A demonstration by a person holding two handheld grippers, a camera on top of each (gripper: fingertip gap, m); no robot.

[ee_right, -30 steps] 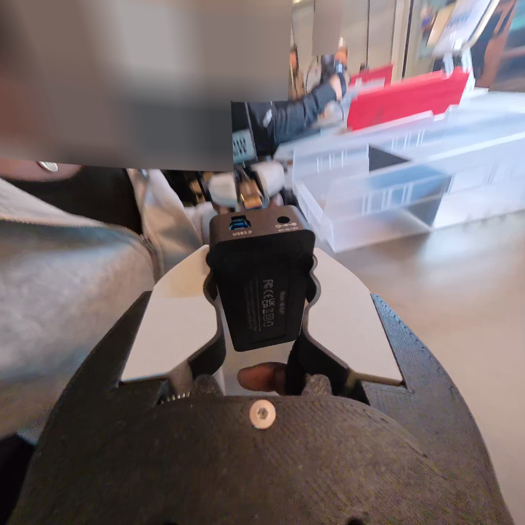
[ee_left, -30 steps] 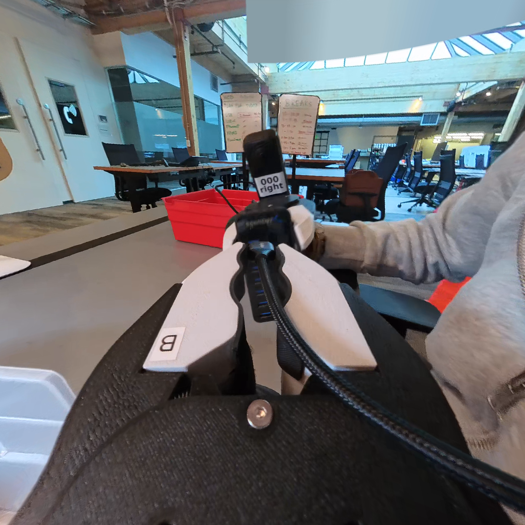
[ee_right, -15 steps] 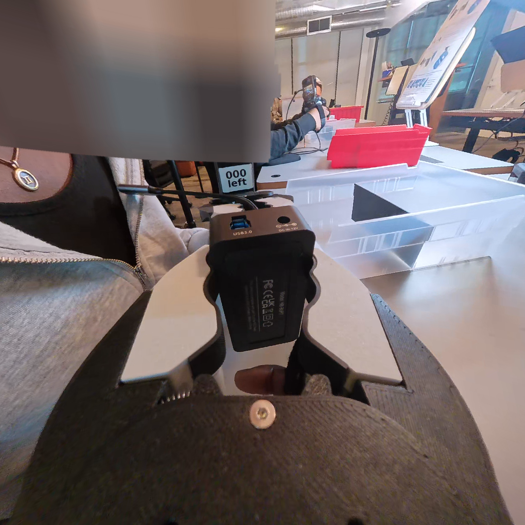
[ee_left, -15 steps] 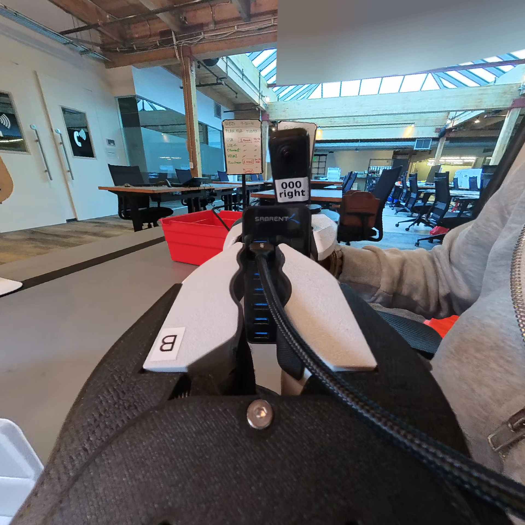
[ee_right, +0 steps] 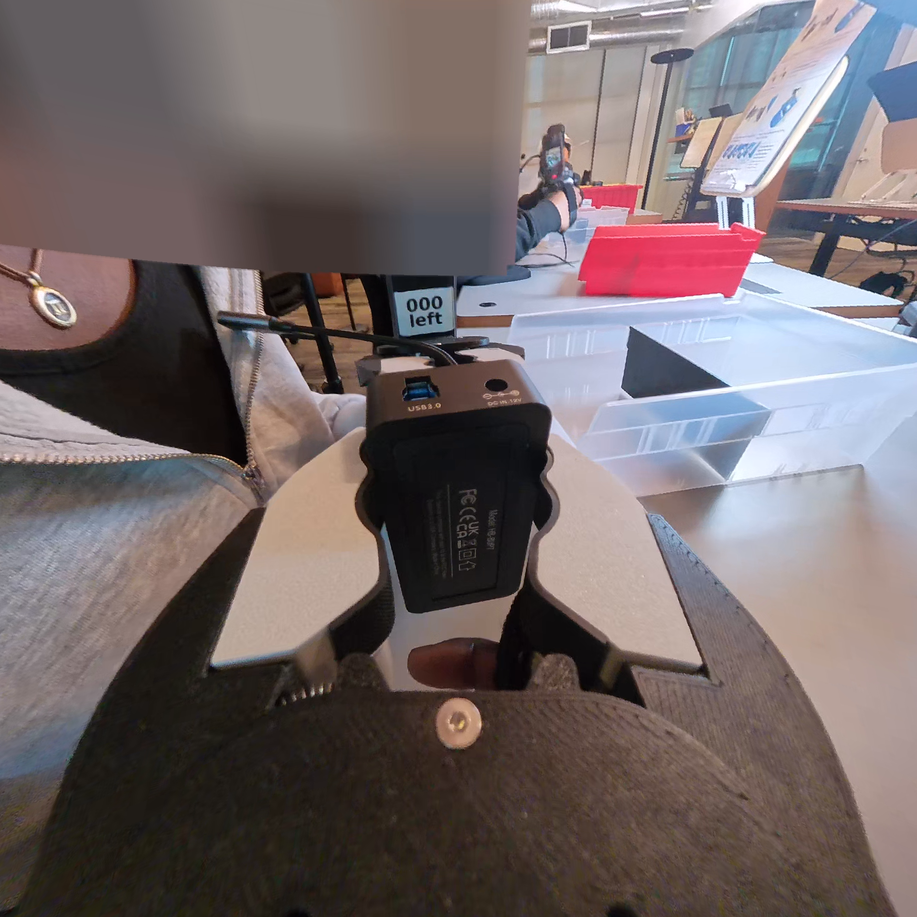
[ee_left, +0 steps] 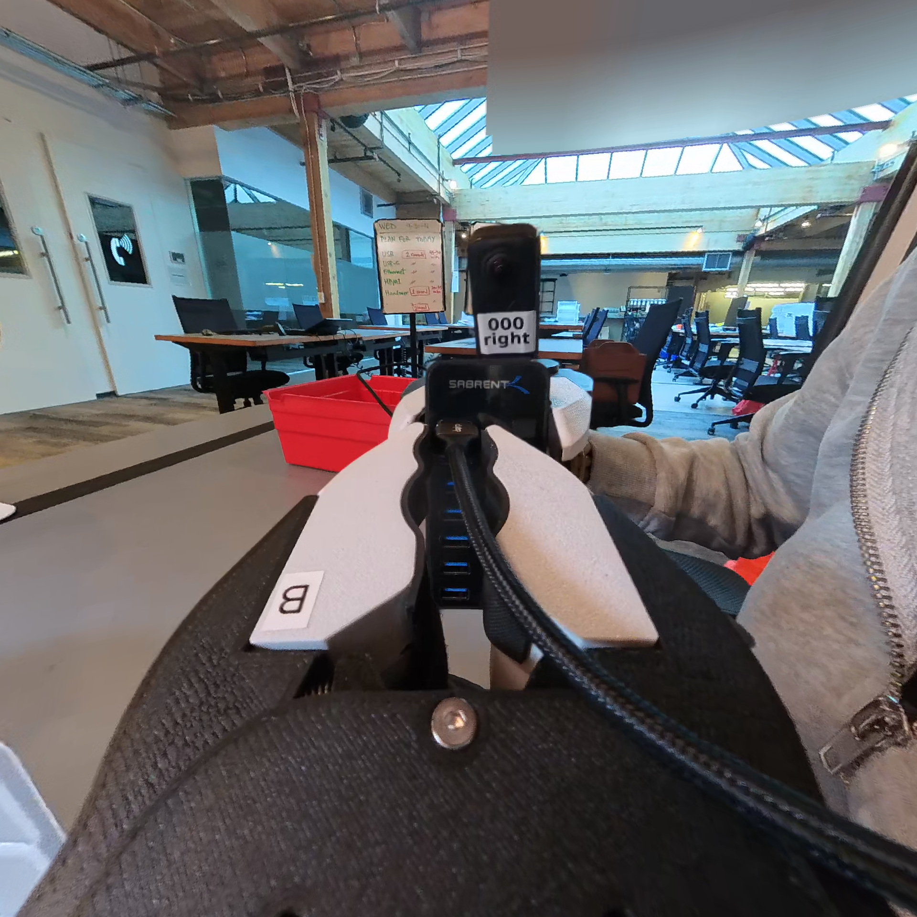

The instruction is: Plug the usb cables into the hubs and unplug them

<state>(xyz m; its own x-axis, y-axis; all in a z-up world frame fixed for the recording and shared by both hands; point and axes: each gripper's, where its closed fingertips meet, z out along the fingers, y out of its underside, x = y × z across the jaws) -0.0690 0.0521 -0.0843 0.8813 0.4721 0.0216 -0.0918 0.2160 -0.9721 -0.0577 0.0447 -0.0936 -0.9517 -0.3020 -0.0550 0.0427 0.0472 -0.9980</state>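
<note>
My left gripper [ee_left: 456,439] is shut on the plug end of a black braided USB cable [ee_left: 476,521], which trails back to the lower right. The plug [ee_left: 456,427] sits at the top port of a black hub [ee_left: 489,392] with a row of blue ports. I cannot tell how deep the plug is seated. My right gripper [ee_right: 454,446] is shut on the hub [ee_right: 454,521], back face towards its camera, held in the air. The left gripper [ee_right: 441,360] shows just beyond the hub, with the cable [ee_right: 347,337] running left.
A red bin [ee_left: 322,422] stands on the grey table [ee_left: 124,546] beyond the grippers. A clear plastic organiser [ee_right: 694,422] and another red bin [ee_right: 665,263] lie to the right. A person's grey sleeve [ee_left: 694,476] is close on the right. A white container corner [ee_left: 20,818] is at lower left. My left and right fingertips are right by each other.
Both grippers have lifted and tilted up together. The hub has moved closer to my left gripper, and more of it shows above the fingertips. Both grips are unchanged.
</note>
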